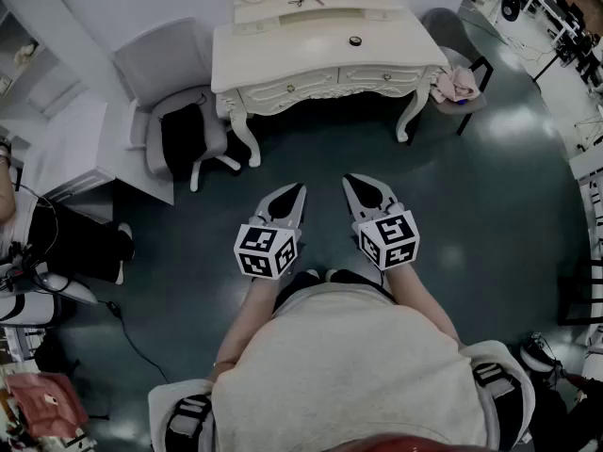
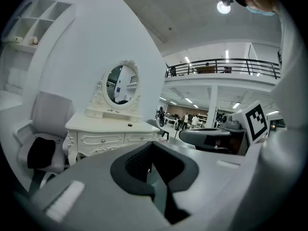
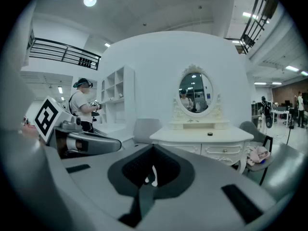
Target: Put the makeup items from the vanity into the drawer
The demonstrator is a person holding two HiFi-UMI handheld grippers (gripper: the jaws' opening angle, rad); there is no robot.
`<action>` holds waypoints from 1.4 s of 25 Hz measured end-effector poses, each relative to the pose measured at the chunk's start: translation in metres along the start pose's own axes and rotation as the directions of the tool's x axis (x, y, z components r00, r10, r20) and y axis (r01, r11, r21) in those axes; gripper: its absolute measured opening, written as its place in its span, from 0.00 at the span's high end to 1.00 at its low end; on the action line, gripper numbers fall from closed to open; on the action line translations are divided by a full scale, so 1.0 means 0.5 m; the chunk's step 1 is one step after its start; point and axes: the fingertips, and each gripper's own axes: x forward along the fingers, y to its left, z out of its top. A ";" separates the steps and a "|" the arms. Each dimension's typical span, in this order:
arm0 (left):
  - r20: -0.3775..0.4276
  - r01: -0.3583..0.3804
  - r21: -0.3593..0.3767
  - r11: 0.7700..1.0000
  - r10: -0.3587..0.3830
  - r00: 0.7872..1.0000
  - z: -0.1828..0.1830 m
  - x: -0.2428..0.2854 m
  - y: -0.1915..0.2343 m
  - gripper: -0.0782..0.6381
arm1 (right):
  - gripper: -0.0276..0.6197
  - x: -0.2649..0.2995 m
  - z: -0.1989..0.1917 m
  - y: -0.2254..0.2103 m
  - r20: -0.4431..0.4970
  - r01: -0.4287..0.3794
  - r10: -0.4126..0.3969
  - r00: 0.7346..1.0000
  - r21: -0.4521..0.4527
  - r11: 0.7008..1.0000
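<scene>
A cream vanity stands some way in front of me, its two front drawers closed. A small dark round makeup item lies on its top, also seen as a dark item in the left gripper view and a dark item in the right gripper view. A few small items lie on the shelf under the oval mirror. My left gripper and right gripper are held side by side at waist height, well short of the vanity. Both are shut with nothing in them.
A grey office chair with a black cushion stands left of the vanity. On the right, another chair holds a pink cloth. A white desk is at the left, with a cable on the dark floor and a person standing beyond it.
</scene>
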 end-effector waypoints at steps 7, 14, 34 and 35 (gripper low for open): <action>0.018 -0.039 0.009 0.999 0.039 0.999 0.019 0.014 0.030 0.88 | 0.97 0.012 0.022 -0.018 0.011 0.029 -0.029 1.000 -0.036 0.999; 0.019 -0.019 0.016 1.000 0.019 1.000 0.035 0.013 0.042 0.88 | 0.97 0.029 0.050 0.010 0.040 -0.009 0.010 0.999 -0.033 0.999; -0.026 0.041 -0.042 0.998 -0.042 0.999 0.034 0.131 0.187 0.88 | 0.97 0.220 0.038 -0.033 0.040 -0.006 0.003 0.999 0.089 0.996; -0.023 0.036 -0.039 0.999 -0.037 0.999 0.042 0.153 0.199 0.88 | 0.97 0.239 0.044 -0.052 0.044 -0.010 0.006 0.999 0.083 0.996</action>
